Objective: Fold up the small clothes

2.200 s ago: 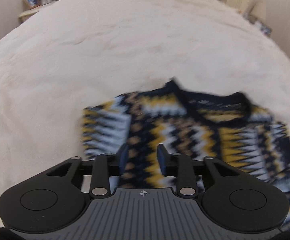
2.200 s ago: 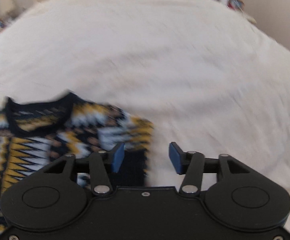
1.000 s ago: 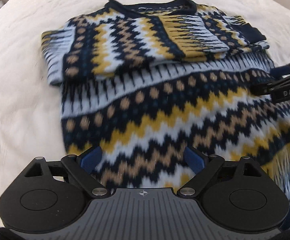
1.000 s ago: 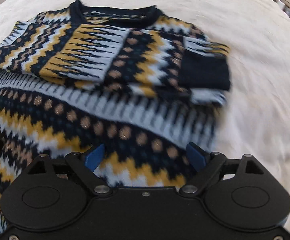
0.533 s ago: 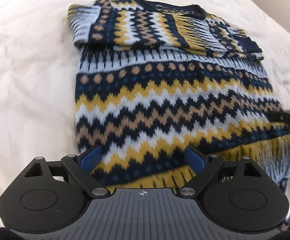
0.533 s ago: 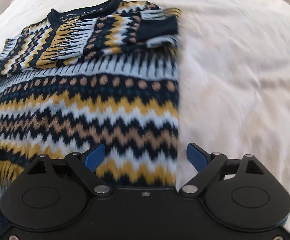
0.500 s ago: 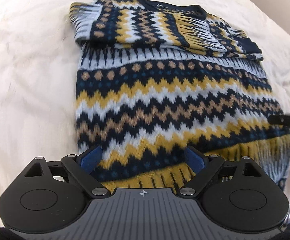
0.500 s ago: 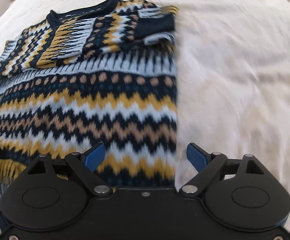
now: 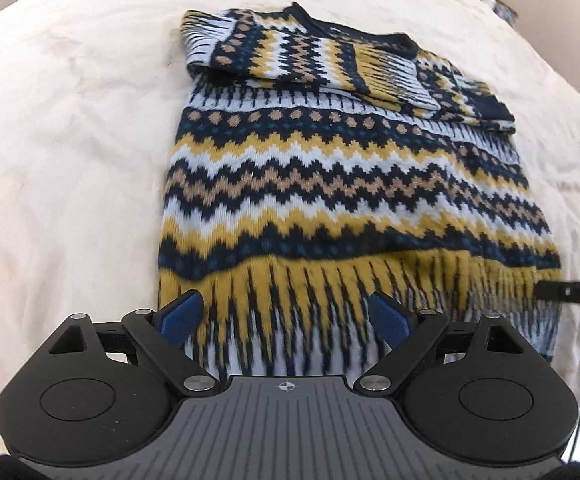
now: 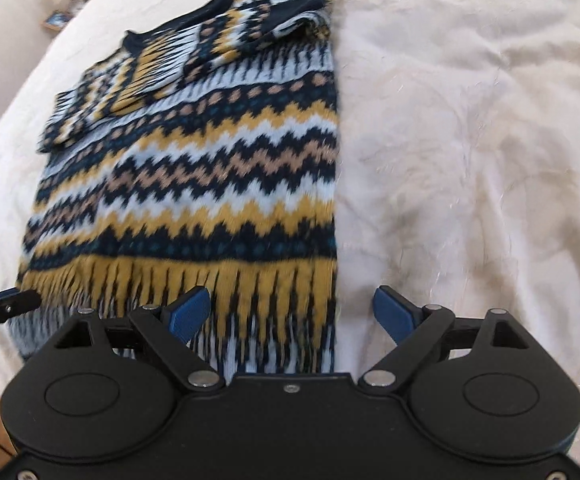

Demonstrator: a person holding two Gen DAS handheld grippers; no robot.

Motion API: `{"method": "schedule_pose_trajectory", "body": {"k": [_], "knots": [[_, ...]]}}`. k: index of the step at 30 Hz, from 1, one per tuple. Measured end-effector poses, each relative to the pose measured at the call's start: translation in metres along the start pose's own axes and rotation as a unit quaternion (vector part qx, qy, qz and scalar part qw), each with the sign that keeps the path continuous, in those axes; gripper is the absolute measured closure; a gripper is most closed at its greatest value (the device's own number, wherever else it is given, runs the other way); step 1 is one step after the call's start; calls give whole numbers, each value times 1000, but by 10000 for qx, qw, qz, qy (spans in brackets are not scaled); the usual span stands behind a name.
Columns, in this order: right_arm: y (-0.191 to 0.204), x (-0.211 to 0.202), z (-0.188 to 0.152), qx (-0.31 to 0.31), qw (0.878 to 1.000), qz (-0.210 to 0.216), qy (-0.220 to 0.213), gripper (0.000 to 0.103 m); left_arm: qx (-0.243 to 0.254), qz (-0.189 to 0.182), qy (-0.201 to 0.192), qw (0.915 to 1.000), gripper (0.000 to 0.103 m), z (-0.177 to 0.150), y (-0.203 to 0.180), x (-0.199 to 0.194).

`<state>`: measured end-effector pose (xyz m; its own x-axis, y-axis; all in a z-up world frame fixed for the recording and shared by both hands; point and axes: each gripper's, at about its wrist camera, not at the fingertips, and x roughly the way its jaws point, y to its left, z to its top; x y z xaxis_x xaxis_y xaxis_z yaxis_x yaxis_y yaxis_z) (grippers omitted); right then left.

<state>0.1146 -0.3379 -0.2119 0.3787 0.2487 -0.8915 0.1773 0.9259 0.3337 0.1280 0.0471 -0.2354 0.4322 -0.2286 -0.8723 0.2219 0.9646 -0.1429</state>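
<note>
1. Patterned knit sweater (image 9: 349,184) lies flat on the cream bedspread (image 9: 70,140), sleeves folded across its top, filling mid-frame.
2. Left gripper (image 9: 286,314): jaws wide, nothing gripped, above the hem.
3. Right gripper (image 10: 291,306): jaws also wide, straddling the hem's right corner.

- The left gripper (image 9: 286,316) hung over the near hem of the sweater (image 9: 341,184), its blue fingers (image 9: 180,314) spread wide with nothing clamped between them.
- The sweater lay flat on the cream bedspread (image 9: 62,152), stretching away ahead of the gripper; both sleeves were folded across the chest at its far end.
- A black tip of the right gripper (image 9: 569,291) reached in from the right, at the hem's right corner.
</note>
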Motion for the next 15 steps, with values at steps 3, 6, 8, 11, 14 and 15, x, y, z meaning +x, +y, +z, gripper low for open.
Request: {"method": "schedule_pose_trajectory", "body": {"k": [3,6,8,11,14,15], "knots": [[-9,-6,-8,-51,9997,247,20,13,-159,136,-42,9998,13,-13,-6,-10],[-12,-11,-15,-204,9990,398,67,13,-299,254,-58,9992,13,-28,-12,-20],[-14,-14,-19,-327,9982,491,87,13,-376,298,-30,9988,13,-39,-15,-24],[-16,-17,-24,-442,9966,681,137,13,-394,376,-51,9985,13,-52,-19,-28],[-16,-19,-28,-636,9946,796,175,13,-460,426,-98,9980,13,-63,-21,-34],[-15,-20,-30,-684,9940,830,193,13,-494,430,-125,9978,13,-66,-19,-36]]}}
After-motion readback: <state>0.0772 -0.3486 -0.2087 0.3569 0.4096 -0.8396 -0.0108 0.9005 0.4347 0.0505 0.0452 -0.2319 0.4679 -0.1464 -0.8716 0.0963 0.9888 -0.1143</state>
